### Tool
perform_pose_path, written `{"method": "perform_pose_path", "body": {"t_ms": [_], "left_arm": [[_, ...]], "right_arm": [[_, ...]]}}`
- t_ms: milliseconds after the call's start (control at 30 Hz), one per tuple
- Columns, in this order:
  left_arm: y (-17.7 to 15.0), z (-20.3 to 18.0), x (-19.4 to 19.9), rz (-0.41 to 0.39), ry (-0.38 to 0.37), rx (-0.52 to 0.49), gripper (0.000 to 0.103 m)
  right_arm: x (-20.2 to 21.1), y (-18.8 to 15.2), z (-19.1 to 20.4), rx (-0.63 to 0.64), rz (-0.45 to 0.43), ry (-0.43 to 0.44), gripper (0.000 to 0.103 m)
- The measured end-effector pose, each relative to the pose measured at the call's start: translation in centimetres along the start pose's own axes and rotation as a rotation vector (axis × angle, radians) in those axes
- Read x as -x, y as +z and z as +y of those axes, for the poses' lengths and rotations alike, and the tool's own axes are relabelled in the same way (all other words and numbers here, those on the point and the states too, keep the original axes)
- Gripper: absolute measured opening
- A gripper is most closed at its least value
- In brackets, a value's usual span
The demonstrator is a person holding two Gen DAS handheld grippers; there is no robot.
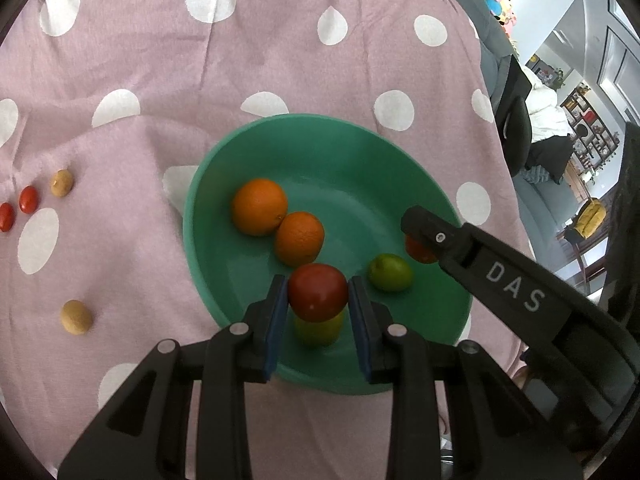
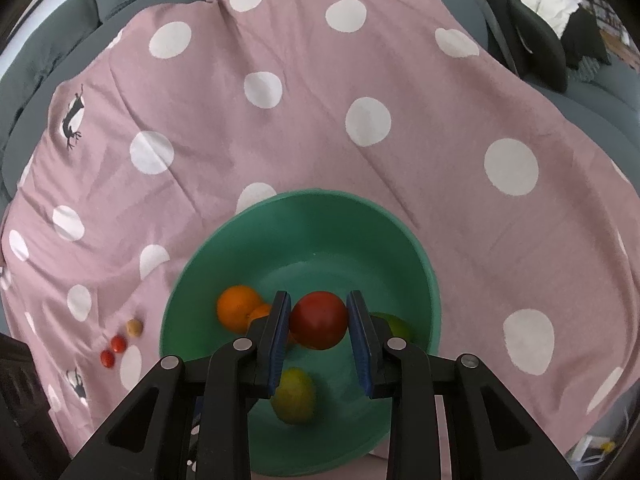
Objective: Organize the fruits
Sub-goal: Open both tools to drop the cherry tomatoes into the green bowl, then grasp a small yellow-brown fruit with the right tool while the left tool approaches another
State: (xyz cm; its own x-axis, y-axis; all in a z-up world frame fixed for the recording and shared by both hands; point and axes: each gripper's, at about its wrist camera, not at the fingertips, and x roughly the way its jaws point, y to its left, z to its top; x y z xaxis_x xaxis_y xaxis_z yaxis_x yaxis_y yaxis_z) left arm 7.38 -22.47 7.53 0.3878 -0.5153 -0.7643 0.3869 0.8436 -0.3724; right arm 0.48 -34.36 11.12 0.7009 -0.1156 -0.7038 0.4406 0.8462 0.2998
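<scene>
You have a red fruit in each pair of tongs, both over the green bowl point(image 1: 208, 184). Your left tongs point(image 1: 318, 294) pinch one red fruit point(image 1: 318, 292) on its round sides. Your right tongs point(image 2: 319, 318) pinch another red fruit point(image 2: 319, 320) the same way.

It looks like a tomato, so it is likely light, smooth and a bit soft. Squeeze too hard and it may squish. Hold it at the fat middle, as you do now, so it cannot slip out.

Two oranges point(image 1: 260, 206), a green lime point(image 1: 390, 278) and a yellow fruit point(image 2: 294, 396) lie in the bowl.
</scene>
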Motion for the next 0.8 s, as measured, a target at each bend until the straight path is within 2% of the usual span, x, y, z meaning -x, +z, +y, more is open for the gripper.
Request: {"method": "perform_pose_path", "body": {"t_ms": [133, 233, 300, 333, 500, 567, 667, 800], "left_arm": [[0.1, -0.1, 0.3, 0.009, -0.008, -0.003, 0.033], [0.1, -0.2, 1.8, -0.011, -0.007, -0.014, 0.049], [0.0, 0.1, 3.2, -0.035, 0.012, -0.018, 0.056], [0.0, 0.4, 3.9, -0.046, 0.020, -0.014, 0.057], [0.3, 4.6, 7.9, -0.106, 0.026, 0.117, 0.059], [0.1, 7.1, 9.7, -0.139, 0.070, 0.179, 0.060], [-0.4, 11.4, 12.8, -0.192, 0.214, 0.283, 0.060], [-1.0, 15.3, 16.0, -0.257, 0.263, 0.375, 0.060]], "right_arm": [[0.1, -0.1, -0.2, -0.006, 0.005, -0.005, 0.031], [0.3, -0.1, -0.2, 0.007, -0.005, -0.006, 0.034], [0.5, -0.1, -0.1, 0.020, -0.015, -0.016, 0.050], [0.6, -0.1, -0.1, 0.024, -0.023, -0.016, 0.052], [1.6, 0.1, 0.3, 0.025, -0.054, 0.047, 0.052], [2.0, 0.1, 0.7, 0.034, -0.059, 0.090, 0.052], [2.5, -0.1, 1.9, 0.059, -0.065, 0.132, 0.051], [2.7, -0.8, 4.8, 0.133, -0.047, 0.196, 0.051]]}}
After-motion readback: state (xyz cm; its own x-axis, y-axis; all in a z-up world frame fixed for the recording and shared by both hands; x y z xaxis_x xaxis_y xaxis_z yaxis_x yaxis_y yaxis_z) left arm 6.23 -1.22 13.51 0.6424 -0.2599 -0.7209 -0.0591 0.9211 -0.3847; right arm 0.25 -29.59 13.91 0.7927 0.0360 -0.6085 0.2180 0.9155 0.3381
